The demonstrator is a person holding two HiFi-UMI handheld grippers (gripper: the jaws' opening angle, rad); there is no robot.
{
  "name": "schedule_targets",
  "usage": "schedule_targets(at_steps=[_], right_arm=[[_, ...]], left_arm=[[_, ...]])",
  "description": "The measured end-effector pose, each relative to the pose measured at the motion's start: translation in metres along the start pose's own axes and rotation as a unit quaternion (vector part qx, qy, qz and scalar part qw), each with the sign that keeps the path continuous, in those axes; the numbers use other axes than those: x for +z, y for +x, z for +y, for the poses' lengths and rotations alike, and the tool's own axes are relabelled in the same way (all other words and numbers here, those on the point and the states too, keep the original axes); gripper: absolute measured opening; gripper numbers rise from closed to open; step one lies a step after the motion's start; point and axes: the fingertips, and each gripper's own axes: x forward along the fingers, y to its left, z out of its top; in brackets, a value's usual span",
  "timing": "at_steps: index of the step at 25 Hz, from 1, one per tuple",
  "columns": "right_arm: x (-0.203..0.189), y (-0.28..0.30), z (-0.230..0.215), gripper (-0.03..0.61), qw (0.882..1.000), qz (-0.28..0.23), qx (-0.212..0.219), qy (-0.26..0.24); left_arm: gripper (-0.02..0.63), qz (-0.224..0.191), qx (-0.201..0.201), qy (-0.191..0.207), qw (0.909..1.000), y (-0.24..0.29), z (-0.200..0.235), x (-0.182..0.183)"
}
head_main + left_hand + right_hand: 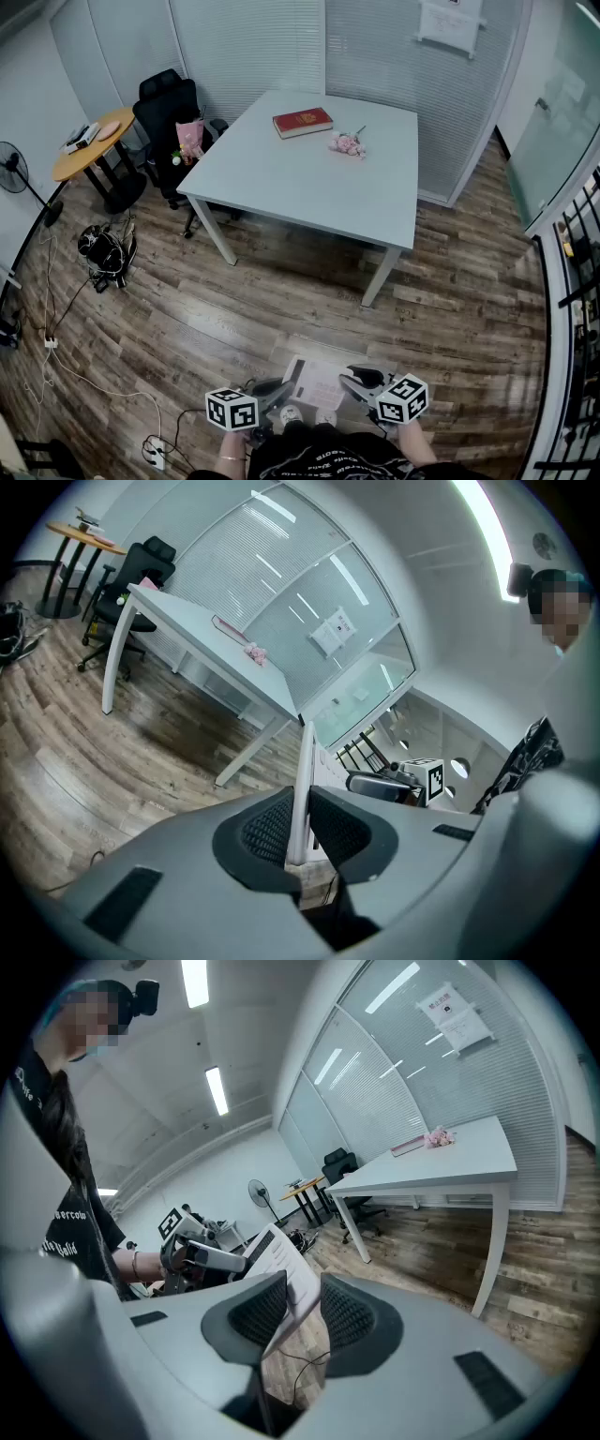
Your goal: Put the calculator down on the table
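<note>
Two grips share one calculator (317,382): the left hand-held gripper (279,390) clamps its left edge; the right hand-held gripper (359,381) clamps its right edge (low over the wood-plank floor (281,291), well short of the white desk (309,183)); ribbed dark pads (267,829) press a thin, flat, pale slab; its face looks washed out from above.

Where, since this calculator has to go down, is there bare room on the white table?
The table has its near half bare, from the front edge to the red book and pink flowers; so is the strip right of the flowers. Only the far middle is taken.
</note>
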Motion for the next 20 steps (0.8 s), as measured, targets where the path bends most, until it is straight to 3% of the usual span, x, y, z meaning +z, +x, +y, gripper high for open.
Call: schedule_targets(at_steps=[5,20], right_arm=[[-0.005,-0.006,0.004,0.12,1.0,0.002,-0.005,0.003],[0.003,0.009,0.022,0.126,0.999,-0.019,-0.042,0.013]], left_arm=[[0.06,-0.001,-0.003,0.008,1.0,-0.001,-0.005,-0.005],[0.06,-0.015,-0.04,-0.016,0.999,-0.02,0.011,0.001]])
